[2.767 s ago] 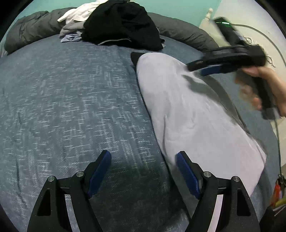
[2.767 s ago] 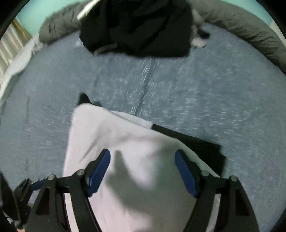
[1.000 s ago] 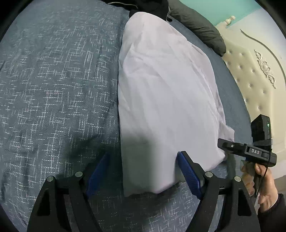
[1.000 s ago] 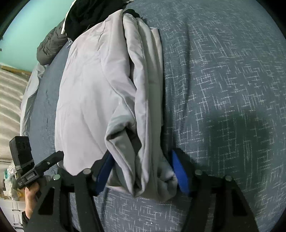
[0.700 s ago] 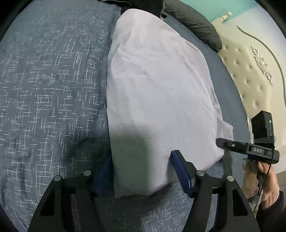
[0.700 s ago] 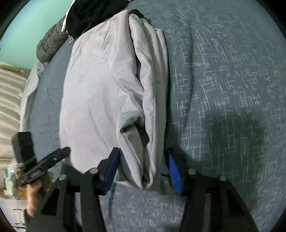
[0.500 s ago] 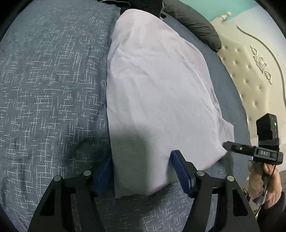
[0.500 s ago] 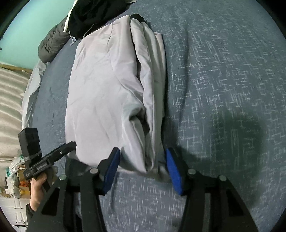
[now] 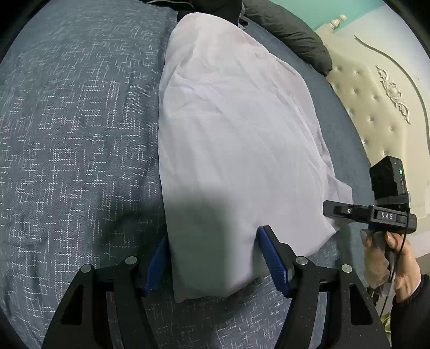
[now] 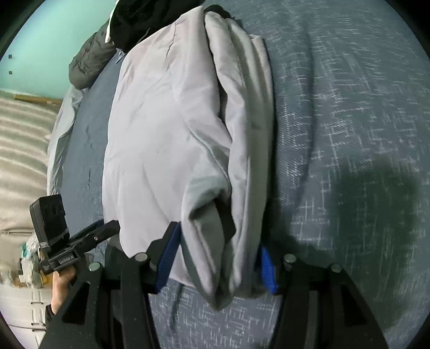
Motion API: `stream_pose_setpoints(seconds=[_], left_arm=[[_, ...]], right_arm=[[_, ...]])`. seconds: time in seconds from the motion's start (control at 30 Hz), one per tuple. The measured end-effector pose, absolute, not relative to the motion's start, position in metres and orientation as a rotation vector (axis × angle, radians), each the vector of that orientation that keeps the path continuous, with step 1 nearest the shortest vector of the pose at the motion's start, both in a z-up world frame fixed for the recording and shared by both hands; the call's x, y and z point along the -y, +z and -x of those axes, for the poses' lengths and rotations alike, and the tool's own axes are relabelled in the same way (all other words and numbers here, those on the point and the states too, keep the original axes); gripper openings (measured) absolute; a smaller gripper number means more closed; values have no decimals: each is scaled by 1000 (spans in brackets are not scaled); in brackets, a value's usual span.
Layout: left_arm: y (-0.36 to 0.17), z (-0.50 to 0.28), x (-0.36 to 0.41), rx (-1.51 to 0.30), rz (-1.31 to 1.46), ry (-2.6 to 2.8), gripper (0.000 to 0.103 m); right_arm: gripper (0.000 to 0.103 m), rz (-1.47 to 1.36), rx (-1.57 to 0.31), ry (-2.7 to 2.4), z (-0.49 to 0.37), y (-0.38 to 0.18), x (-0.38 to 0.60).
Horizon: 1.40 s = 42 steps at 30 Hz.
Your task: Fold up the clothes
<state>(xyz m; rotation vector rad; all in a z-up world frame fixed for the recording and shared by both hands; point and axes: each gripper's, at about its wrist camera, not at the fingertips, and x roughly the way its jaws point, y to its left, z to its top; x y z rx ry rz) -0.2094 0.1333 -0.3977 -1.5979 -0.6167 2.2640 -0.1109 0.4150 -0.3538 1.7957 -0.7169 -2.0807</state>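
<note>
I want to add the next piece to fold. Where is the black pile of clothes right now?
The black pile of clothes sits at the far end of the bed, just beyond the far edge of the white garment, beside the dark grey quilt; upper left in the right wrist view.

Bed (image 9: 67, 134): pale garment (image 9: 236, 128), dark clothes pile (image 10: 139, 18).

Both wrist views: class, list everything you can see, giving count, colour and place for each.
Garment: one, pale lilac-grey, folded lengthwise on the bed.
Bedspread: one, blue-grey, under everything.
Clothes pile: one, mostly black, far end of the garment.
Pillow: one, dark grey, far edge.
Headboard: one, cream, tufted, beside the bed.
Left gripper: one, black with blue pads, straddling the garment's near corner.
Right gripper: same, at the other near corner.
</note>
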Motion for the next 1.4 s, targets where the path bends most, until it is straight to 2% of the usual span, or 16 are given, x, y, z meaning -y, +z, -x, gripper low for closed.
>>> stream_pose_setpoints(seconds=[0.1, 0.4, 0.57, 0.7, 0.87, 0.93, 1.0, 1.1, 1.4], left_arm=[[-400, 210, -131, 623, 1595, 2259, 69], [-409, 218, -135, 635, 1606, 2283, 70], [-409, 217, -137, 589, 1612, 2306, 69], [-414, 219, -134, 614, 1594, 2293, 72], [-418, 221, -135, 587, 1597, 2288, 74], [-414, 220, -136, 556, 1604, 2304, 70], [-407, 218, -139, 520, 1598, 2330, 61], [-393, 212, -140, 484, 1574, 2370, 47], [-327, 212, -148, 384, 1452, 2439, 39]], right_arm=[[38, -1765, 711, -2073, 117, -356, -409], [44, -1740, 698, -2090, 137, -360, -417], [40, -1729, 584, -2132, 137, -360, -419], [43, -1730, 626, -2127, 140, -372, -418], [39, -1714, 560, -2175, 130, -370, -419], [31, -1698, 523, -2203, 132, -365, -414], [21, -1671, 473, -2231, 130, -356, -412], [15, -1630, 399, -2270, 128, -342, -409], [10, -1512, 261, -2334, 103, -284, -437]])
